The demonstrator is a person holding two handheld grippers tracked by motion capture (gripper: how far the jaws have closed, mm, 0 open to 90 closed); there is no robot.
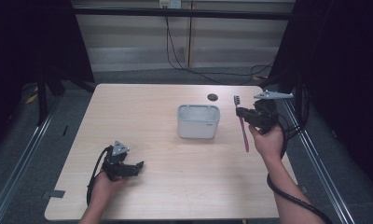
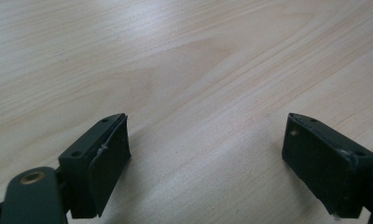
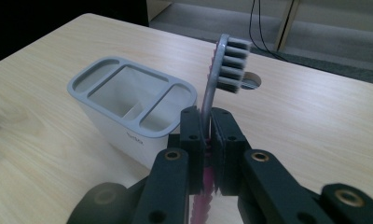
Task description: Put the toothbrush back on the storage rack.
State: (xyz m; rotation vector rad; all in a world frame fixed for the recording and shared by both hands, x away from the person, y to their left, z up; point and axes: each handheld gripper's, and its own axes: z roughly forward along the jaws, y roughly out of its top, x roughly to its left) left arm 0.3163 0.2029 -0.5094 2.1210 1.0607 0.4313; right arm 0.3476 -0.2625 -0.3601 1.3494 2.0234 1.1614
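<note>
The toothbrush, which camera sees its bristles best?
The right gripper view: the toothbrush stands close up, bristles plain, its neck clamped in the right gripper. The high view shows the toothbrush whole but small, pink handle hanging below the right gripper, bristles only a dark tip. The left gripper view looks at bare table.
</note>
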